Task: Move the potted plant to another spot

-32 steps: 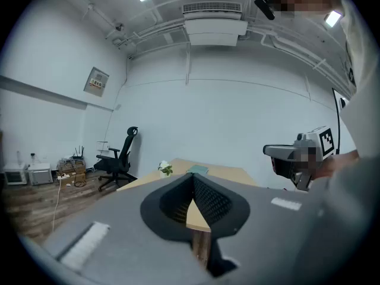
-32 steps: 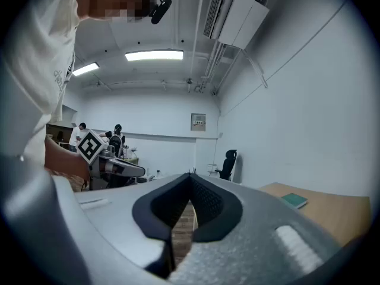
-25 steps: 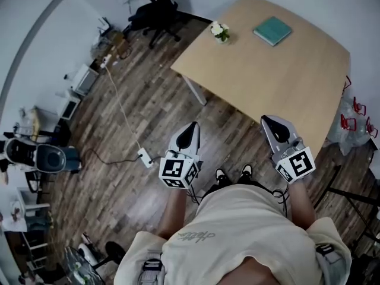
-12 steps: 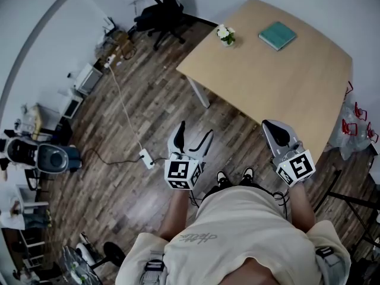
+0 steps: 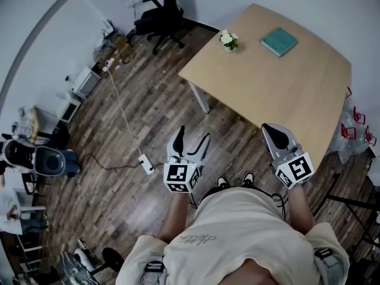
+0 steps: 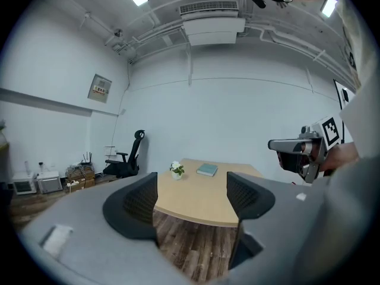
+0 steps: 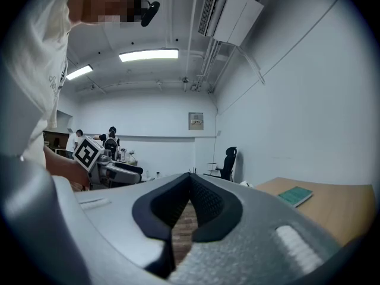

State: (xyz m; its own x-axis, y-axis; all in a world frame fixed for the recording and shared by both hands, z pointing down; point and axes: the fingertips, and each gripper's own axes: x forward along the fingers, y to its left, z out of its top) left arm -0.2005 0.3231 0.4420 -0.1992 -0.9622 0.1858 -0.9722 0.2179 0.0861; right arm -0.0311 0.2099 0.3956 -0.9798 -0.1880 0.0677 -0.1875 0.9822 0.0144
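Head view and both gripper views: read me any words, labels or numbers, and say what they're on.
Nothing can be read outright.
Shirt: cursive print, too blurred to read.
Wall panel: label too small to read.
Teal book: no title shows.
Marker cubes: square patterns, no letters.

Looks like an office/lab room: white walls, wood-plank floor (image 5: 136, 114), black swivel office chair (image 5: 159, 12), light-wood table (image 5: 279, 91). Ceiling AC unit (image 6: 212, 24), strip lights (image 7: 148, 54). Power strip (image 5: 145, 164) with its cable on the floor, boxy equipment (image 5: 88, 79) along the wall.
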